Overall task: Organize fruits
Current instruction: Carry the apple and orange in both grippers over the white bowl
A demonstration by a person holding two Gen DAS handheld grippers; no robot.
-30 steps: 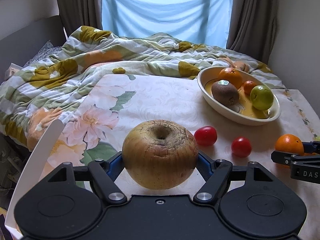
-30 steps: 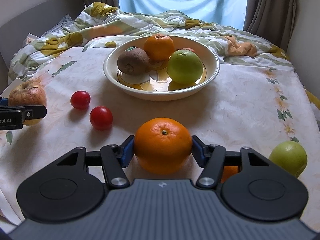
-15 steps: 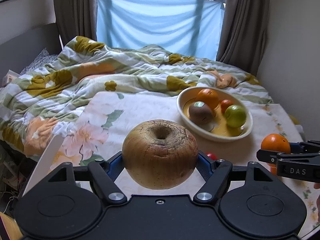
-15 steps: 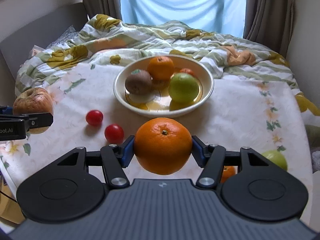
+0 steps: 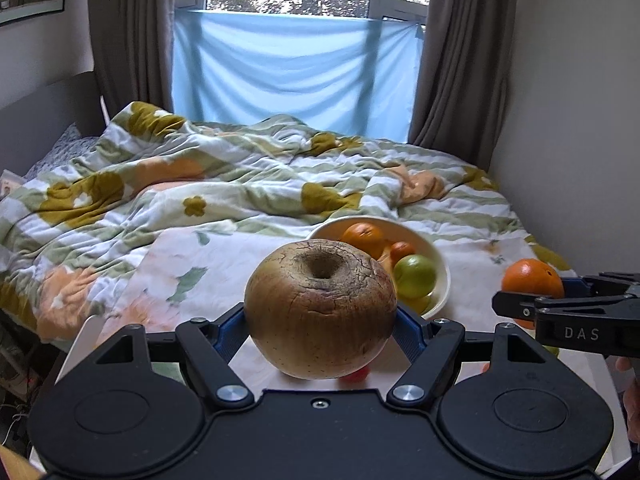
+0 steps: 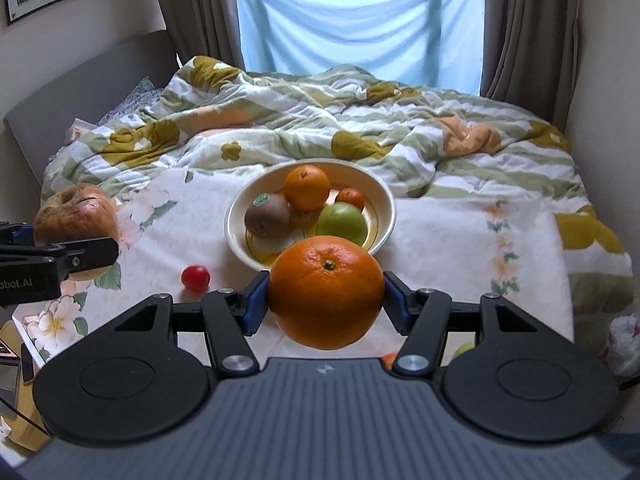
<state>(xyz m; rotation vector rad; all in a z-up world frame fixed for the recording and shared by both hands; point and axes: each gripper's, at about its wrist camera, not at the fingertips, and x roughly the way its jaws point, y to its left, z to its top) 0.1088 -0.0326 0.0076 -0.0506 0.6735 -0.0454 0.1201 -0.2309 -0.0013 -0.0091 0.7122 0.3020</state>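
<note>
My left gripper [image 5: 320, 320] is shut on a wrinkled brown apple [image 5: 320, 308] and holds it high above the table; it also shows in the right wrist view [image 6: 76, 216]. My right gripper [image 6: 325, 300] is shut on a large orange [image 6: 325, 292], also lifted, and the orange shows in the left wrist view [image 5: 532, 280]. A cream bowl [image 6: 384, 196] ahead holds a kiwi [image 6: 266, 216], an orange [image 6: 307, 187], a green apple [image 6: 342, 222] and a small tangerine [image 6: 351, 198].
A red cherry tomato [image 6: 195, 277] lies on the floral tablecloth [image 6: 460, 240] left of the bowl. A rumpled flowered duvet [image 6: 320, 120] covers the bed behind the table. A green fruit [image 6: 464, 348] and something orange peek out under my right gripper. Walls stand close on the right.
Both grippers have risen and pulled back with their fruit, so the bowl and table look smaller and farther. The grips have not changed.
</note>
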